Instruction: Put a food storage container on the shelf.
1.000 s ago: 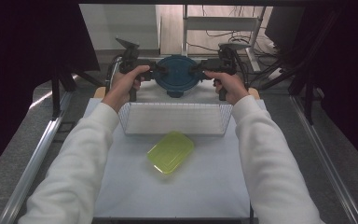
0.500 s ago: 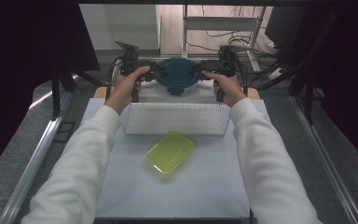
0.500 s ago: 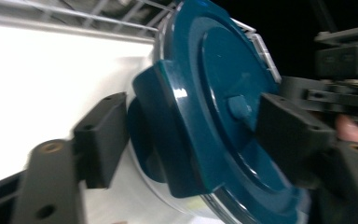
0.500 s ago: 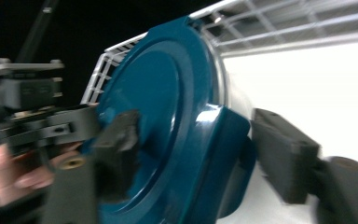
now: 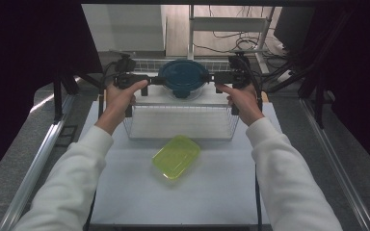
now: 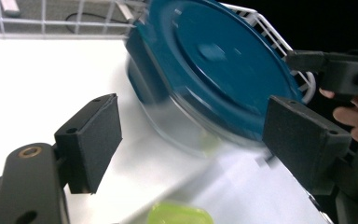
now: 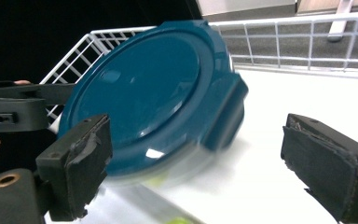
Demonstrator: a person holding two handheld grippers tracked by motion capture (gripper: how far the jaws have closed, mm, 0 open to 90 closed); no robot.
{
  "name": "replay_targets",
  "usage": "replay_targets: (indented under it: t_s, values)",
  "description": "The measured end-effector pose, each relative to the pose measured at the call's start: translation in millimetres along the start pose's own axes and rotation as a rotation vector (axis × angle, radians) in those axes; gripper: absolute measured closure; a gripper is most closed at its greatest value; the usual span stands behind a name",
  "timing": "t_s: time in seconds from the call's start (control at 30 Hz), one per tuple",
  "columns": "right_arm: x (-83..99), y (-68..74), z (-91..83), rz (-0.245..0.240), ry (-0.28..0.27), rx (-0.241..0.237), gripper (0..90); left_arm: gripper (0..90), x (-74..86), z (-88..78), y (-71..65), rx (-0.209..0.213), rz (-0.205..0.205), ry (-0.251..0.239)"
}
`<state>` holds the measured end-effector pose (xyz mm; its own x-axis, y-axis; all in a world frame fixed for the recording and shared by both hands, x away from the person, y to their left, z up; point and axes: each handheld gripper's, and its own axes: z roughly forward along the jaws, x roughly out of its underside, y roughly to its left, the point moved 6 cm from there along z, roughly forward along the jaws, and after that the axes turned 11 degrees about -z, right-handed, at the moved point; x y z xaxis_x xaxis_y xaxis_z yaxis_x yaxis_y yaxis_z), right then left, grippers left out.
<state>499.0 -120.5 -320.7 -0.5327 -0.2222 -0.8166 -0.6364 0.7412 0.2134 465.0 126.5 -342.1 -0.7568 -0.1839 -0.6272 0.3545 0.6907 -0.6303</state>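
A round glass container with a dark teal lid (image 5: 183, 77) sits at the far end of the white wire basket (image 5: 180, 130). My left gripper (image 5: 154, 81) stands just off its left side and my right gripper (image 5: 211, 77) just off its right side. Both have just been opening, and their pads press on nothing. In the left gripper view the lid (image 6: 214, 60) lies beyond the spread jaws of my left gripper (image 6: 198, 140), blurred. In the right gripper view it (image 7: 154, 93) lies beyond those of my right gripper (image 7: 203, 163).
A yellow-green rectangular container (image 5: 176, 156) lies on the white table in front of the basket. Metal rails run along both sides of the table. Dark curtains and a stand with cables are behind the basket.
Both hands have drawn outward, away from the teal-lidded container, and both pairs of jaws have spread and come off its sides. The container and the yellow-green box stay in place.
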Motion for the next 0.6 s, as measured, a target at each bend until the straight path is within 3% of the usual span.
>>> replay_targets:
  t_s: [0.1,0.13,0.17,0.2,0.23,0.37,0.4,0.47,0.57,0.6]
  values:
    - [6.7,0.6,-10.3,-0.016,-0.009,-0.009,10.5,19.9,11.5,-9.5,-5.8,0.006,0.030,-0.003]
    - [15.3,1.9,-21.3,-0.015,-0.028,-0.046,13.3,20.0,24.0,-19.1,-11.3,0.017,0.054,-0.012]
    - [15.3,1.9,-21.3,-0.015,-0.028,-0.046,13.3,20.1,24.0,-19.1,-11.3,0.017,0.054,-0.012]
    - [25.5,4.3,-31.9,-0.034,-0.034,-0.062,14.4,20.3,37.8,-28.1,-16.0,0.023,0.087,-0.016]
    - [31.1,5.5,-37.6,-0.051,-0.034,-0.051,14.5,20.6,37.8,-28.1,-16.0,0.023,0.087,-0.016]
    - [48.0,10.5,-54.3,-0.101,-0.043,-0.035,16.5,20.8,68.3,-44.5,-23.1,0.035,0.147,-0.014]
    - [61.9,15.4,-65.5,-0.137,-0.052,-0.030,18.1,20.7,78.0,-48.1,-23.4,0.040,0.154,-0.010]
    - [74.2,20.1,-72.9,-0.159,-0.054,-0.030,20.4,21.1,98.5,-53.2,-21.5,0.042,0.163,0.000]
    - [90.1,25.0,-79.2,-0.185,-0.052,-0.041,23.0,21.2,112.6,-54.5,-18.4,0.047,0.159,0.006]
    - [108.4,27.3,-82.4,-0.199,-0.044,-0.041,23.2,21.1,126.5,-53.8,-15.0,0.058,0.159,0.029]
